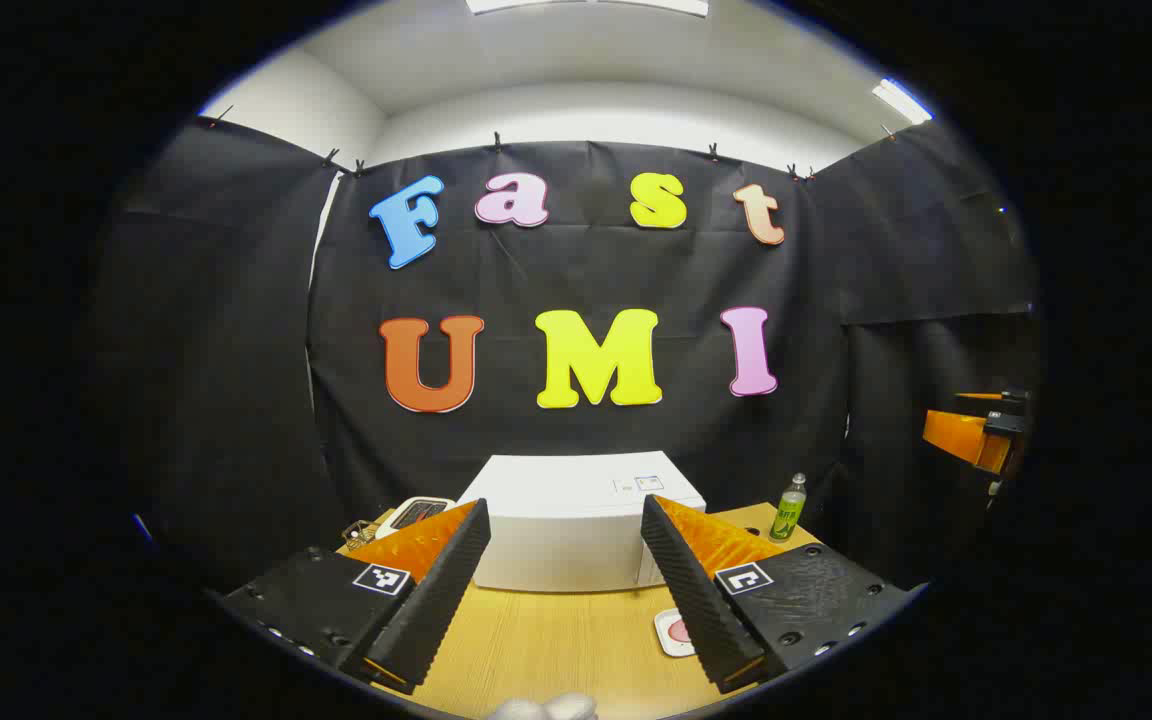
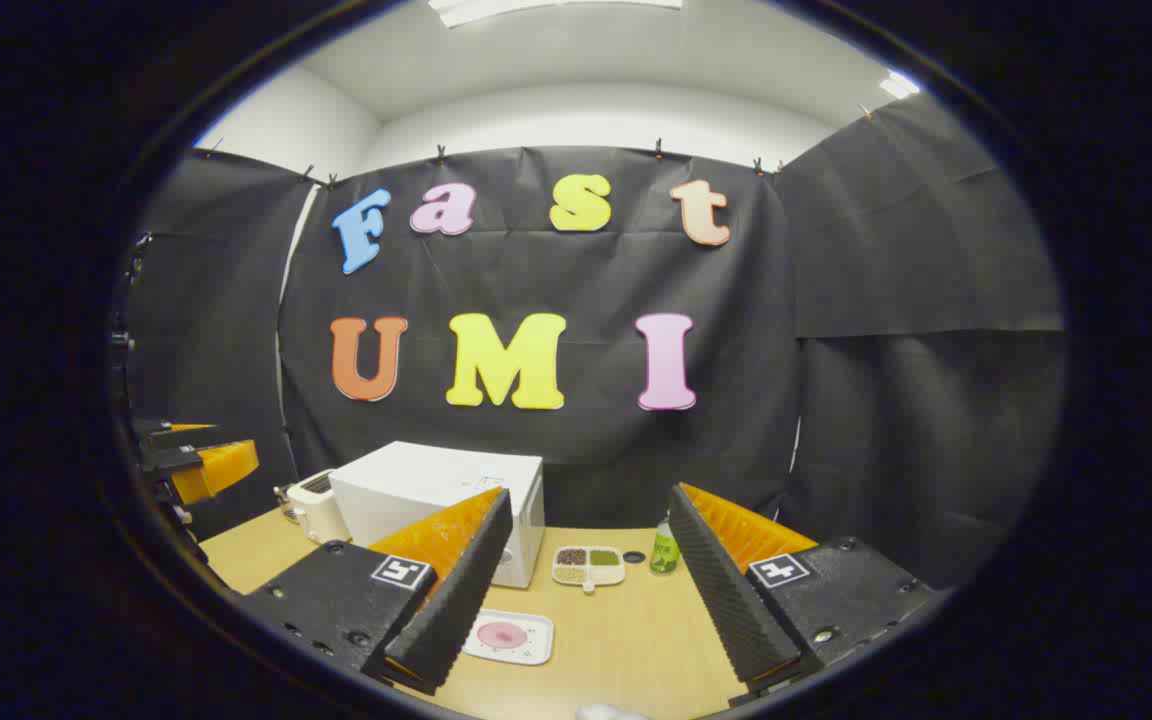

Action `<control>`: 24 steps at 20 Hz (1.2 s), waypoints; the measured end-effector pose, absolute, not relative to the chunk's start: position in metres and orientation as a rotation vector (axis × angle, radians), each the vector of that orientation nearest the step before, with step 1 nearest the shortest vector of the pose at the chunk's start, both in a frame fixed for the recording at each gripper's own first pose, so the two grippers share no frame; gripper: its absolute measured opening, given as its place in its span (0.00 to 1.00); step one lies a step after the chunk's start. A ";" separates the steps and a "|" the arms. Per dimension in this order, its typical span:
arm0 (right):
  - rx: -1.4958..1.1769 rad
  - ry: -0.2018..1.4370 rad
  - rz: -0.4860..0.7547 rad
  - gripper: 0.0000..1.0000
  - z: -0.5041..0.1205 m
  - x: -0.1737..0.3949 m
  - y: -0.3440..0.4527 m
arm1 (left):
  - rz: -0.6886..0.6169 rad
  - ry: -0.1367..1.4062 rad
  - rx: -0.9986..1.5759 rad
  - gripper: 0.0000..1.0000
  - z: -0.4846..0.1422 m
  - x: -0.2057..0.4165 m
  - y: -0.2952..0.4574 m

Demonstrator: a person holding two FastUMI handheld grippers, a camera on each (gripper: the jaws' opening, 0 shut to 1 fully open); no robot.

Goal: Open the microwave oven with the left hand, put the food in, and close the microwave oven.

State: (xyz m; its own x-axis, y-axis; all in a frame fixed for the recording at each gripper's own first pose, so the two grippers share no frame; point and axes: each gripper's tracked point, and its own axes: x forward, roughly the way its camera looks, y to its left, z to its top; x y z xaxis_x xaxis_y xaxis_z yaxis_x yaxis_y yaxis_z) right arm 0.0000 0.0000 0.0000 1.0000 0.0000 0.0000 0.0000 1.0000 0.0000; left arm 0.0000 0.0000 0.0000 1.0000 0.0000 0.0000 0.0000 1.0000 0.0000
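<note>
left hand-held gripper (image 1: 564,590) spread | wooden table (image 1: 556,640) | microwave (image 1: 576,525) shut | black-draped booth

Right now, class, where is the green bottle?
In the right gripper view, the green bottle stands on the wooden table, right of the divided snack tray.

The left gripper (image 1: 564,590) is held level with its jaws spread wide, nothing between them. The right gripper (image 2: 586,595) is likewise level, jaws wide apart and holding nothing, off to the left gripper's right
</note>
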 end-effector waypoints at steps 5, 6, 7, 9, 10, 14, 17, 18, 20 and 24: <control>0.004 -0.006 0.018 1.00 0.004 0.003 0.010 | 0.022 -0.001 -0.002 0.95 0.002 -0.002 0.014; 0.006 -0.003 0.020 1.00 0.002 0.004 0.010 | 0.027 -0.002 -0.003 0.95 0.002 -0.002 0.018; 0.006 -0.002 0.023 1.00 0.002 0.005 0.012 | 0.032 -0.004 -0.003 0.95 0.002 -0.003 0.020; 0.003 -0.003 0.023 1.00 0.001 0.006 0.013 | 0.040 -0.005 -0.003 0.95 0.003 -0.004 0.025; 0.003 -0.003 0.023 1.00 -0.001 0.006 0.014 | 0.043 -0.006 -0.002 0.95 0.003 -0.004 0.024; 0.018 0.004 0.020 0.92 -0.003 0.007 0.012 | 0.044 -0.005 0.004 0.95 -0.001 -0.002 0.025; 0.018 0.008 0.017 1.00 -0.005 0.007 0.009 | 0.028 -0.010 0.020 0.95 -0.004 0.003 0.018; 0.016 0.007 0.017 1.00 -0.004 0.007 0.008 | 0.024 -0.010 0.025 0.95 -0.007 0.004 0.016; 0.017 0.010 0.007 0.92 -0.006 0.005 0.002 | 0.014 -0.005 0.036 0.95 -0.016 0.012 0.008; 0.039 0.017 -0.008 0.92 -0.005 0.003 -0.012 | -0.022 -0.018 0.030 0.95 -0.045 0.036 -0.017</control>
